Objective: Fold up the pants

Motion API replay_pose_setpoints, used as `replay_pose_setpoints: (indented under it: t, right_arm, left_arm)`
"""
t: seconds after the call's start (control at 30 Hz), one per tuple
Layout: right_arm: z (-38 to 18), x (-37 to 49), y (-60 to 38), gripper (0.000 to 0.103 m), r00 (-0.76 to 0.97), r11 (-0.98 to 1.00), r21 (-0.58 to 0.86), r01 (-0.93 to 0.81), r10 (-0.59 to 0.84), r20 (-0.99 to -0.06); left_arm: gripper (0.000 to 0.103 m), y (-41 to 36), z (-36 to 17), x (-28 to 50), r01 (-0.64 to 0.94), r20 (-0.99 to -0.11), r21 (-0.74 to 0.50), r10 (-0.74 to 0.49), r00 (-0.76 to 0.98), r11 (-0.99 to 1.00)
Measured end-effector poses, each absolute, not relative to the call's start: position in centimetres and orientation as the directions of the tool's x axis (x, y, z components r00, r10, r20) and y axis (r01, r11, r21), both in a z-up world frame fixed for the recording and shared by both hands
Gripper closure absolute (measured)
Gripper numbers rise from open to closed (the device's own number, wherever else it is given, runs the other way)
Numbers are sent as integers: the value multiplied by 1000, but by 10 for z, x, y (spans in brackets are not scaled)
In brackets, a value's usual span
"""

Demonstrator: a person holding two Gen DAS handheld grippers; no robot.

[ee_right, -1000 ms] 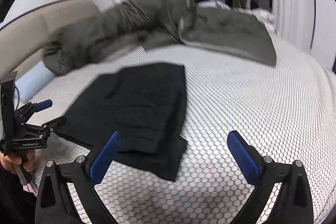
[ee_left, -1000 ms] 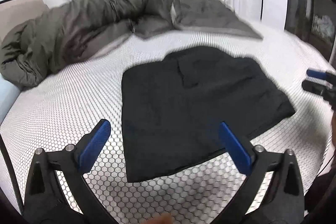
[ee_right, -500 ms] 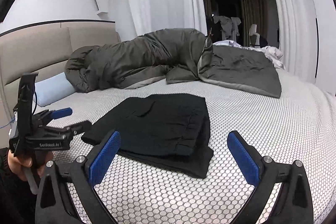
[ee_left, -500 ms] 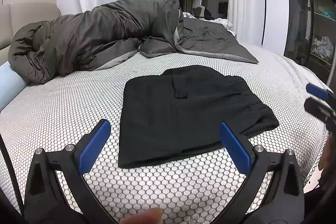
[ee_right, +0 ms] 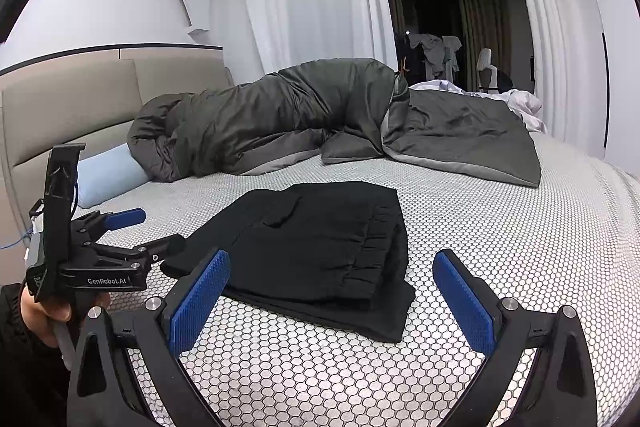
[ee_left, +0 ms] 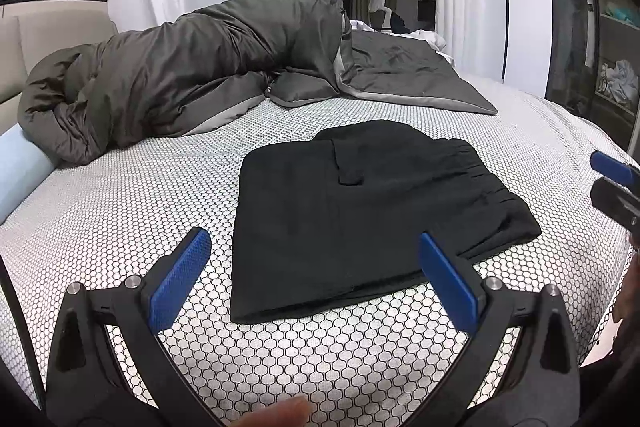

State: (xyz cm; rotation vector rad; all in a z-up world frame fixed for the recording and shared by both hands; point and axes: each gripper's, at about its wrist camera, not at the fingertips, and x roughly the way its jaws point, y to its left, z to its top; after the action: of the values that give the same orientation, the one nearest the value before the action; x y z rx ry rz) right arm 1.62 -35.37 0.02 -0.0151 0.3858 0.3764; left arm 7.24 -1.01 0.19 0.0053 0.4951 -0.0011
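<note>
The black pants (ee_left: 360,211) lie folded into a compact rectangle on the bed (ee_left: 120,211), on its honeycomb-patterned cover, with the gathered waistband on the side toward the right gripper. Seen from the left wrist, the pants sit just ahead of the left gripper (ee_left: 316,275), whose jaws stand wide apart and hold nothing; the near edge of the pants falls between the two blue pads, though the jaws hover above the bed and do not touch the cloth. Seen from the right wrist, the pants (ee_right: 320,247) lie just ahead of the right gripper (ee_right: 332,297), its jaws likewise spread wide and empty, apart from the cloth. In that same view the left gripper (ee_right: 140,231) appears beside the pants on the side away from the waistband, held level by a hand (ee_right: 48,311) wrapped around its grip, its jaws parted with one tip close to the corner of the pants. The right gripper (ee_left: 614,183) shows at the edge of the left wrist view, beside the waistband side of the pants. Beyond the pants, a rumpled dark grey duvet (ee_left: 192,79) is heaped across the far part of the bed, and a pale blue pillow (ee_right: 108,175) lies against the padded headboard (ee_right: 76,107).
</note>
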Motion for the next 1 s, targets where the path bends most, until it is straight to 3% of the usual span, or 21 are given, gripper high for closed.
replay_pose_setpoints:
  t: [1.0]
  right_arm:
    - [-5, 22, -346, 0, 851, 924, 54, -379, 370, -372]
  left_arm:
    - [1, -3, 6, 69, -6, -461, 5, 7, 888, 1000]
